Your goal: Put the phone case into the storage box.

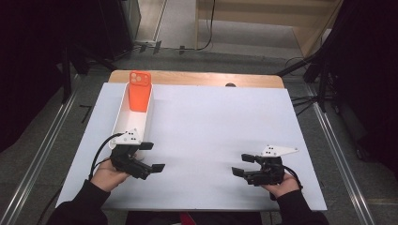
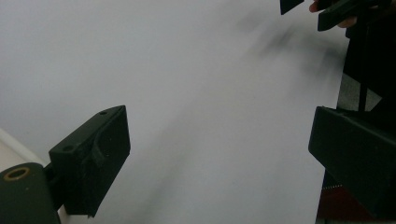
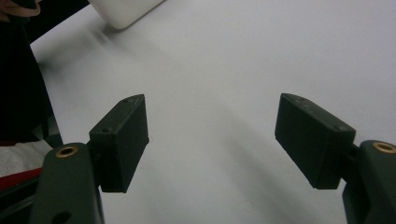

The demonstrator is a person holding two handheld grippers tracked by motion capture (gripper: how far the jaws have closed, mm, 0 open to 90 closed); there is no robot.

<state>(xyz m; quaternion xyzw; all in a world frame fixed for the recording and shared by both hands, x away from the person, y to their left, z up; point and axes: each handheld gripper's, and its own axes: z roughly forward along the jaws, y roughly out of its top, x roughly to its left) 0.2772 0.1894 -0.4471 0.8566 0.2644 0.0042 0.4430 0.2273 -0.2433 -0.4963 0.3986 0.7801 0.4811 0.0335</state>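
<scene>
- Sleeves, dark, enter at the near edge of the high view and are cut off there; each hand holds a set of tongs over the white sheet [image 1: 211, 136] covering the table.
- Left tongs [image 1: 152, 157]: jaws spread, nothing between them, tips pointing toward the table's middle. In the left gripper view [image 2: 219, 154] the gap frames bare sheet; the far jaw is cut off at the picture's edge.
- Right tongs [image 1: 241, 165]: jaws spread, nothing held, tips pointing toward the left hand. In the right gripper view [image 3: 212, 140] the gap frames bare sheet.
- White tray [image 1: 123, 117]: long and narrow, on the left side of the sheet, its near end just beside the left tongs and partly hidden by their grey plate. A corner of it [image 3: 123, 11] shows blurred in the right gripper view.
- Orange phone case [image 1: 140, 91]: stands tilted in the far end of the tray, its top leaning past the far rim; its lower end is hidden by the tray wall. It is well apart from both tongs.
- Wooden table edge [image 1: 197, 78]: shows beyond the sheet; a small dark thing on it is too small to make out.
</scene>
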